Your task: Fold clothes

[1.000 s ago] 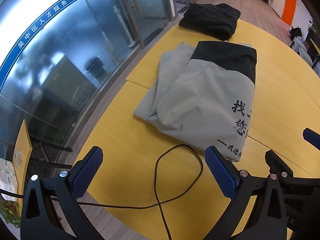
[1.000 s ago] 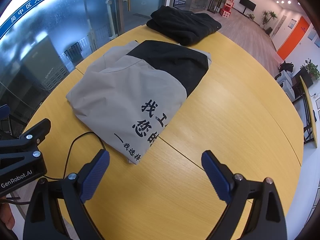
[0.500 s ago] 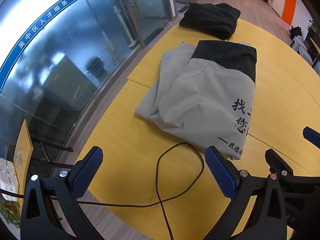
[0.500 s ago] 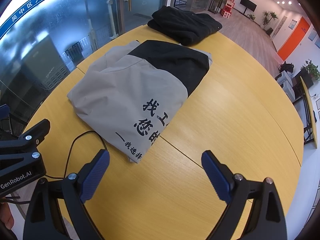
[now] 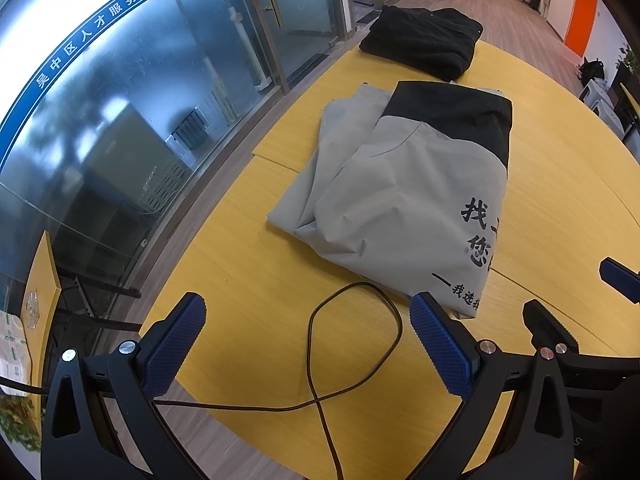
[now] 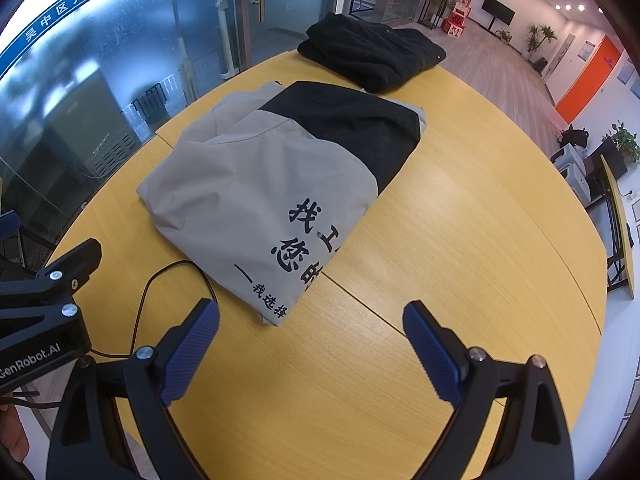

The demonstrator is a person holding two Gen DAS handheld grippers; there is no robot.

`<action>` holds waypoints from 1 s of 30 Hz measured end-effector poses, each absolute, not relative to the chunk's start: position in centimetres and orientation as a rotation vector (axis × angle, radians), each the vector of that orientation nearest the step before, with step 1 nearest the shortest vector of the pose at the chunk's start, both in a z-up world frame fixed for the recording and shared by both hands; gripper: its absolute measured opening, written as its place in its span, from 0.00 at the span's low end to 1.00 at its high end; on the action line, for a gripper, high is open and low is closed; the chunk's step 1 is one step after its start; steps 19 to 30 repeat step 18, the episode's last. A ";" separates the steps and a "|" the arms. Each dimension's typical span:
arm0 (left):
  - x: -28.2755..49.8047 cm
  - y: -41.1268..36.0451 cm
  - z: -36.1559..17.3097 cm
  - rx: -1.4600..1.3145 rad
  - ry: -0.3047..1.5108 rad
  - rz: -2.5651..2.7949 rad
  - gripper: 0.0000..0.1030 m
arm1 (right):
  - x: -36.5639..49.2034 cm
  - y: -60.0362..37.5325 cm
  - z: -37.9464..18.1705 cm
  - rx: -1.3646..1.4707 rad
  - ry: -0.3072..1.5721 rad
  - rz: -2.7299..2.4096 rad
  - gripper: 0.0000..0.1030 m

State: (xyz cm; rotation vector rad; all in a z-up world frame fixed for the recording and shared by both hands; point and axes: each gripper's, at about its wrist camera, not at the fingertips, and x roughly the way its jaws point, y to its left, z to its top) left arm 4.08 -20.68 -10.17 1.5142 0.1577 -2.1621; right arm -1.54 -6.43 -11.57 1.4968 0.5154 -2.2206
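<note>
Yellow wood-grain desk [image 5: 256, 280], round-edged, seam across the top. Thin black cable [image 5: 320, 344] loops on the desk near its front edge, crossing itself. Frosted glass wall [image 5: 132, 120] on the left with a blue band of white characters. Far back: wood floor, orange wall panel [image 6: 588, 76], potted plants [image 6: 540, 34], dark TV screen [image 6: 498, 10].

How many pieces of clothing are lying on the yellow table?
2: the folded grey and black jacket at the table's middle, and the folded black garment beyond it at the far edge.
</note>
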 end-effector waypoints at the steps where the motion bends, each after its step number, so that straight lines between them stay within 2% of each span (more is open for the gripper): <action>1: 4.1 -20.7 -10.2 1.516 0.158 -2.160 1.00 | -1.5 -6.4 -11.6 1.496 0.516 -2.220 0.93; 30: 4.3 -20.8 -10.2 1.506 0.132 -2.144 1.00 | -1.4 -6.4 -11.6 1.501 0.512 -2.217 0.93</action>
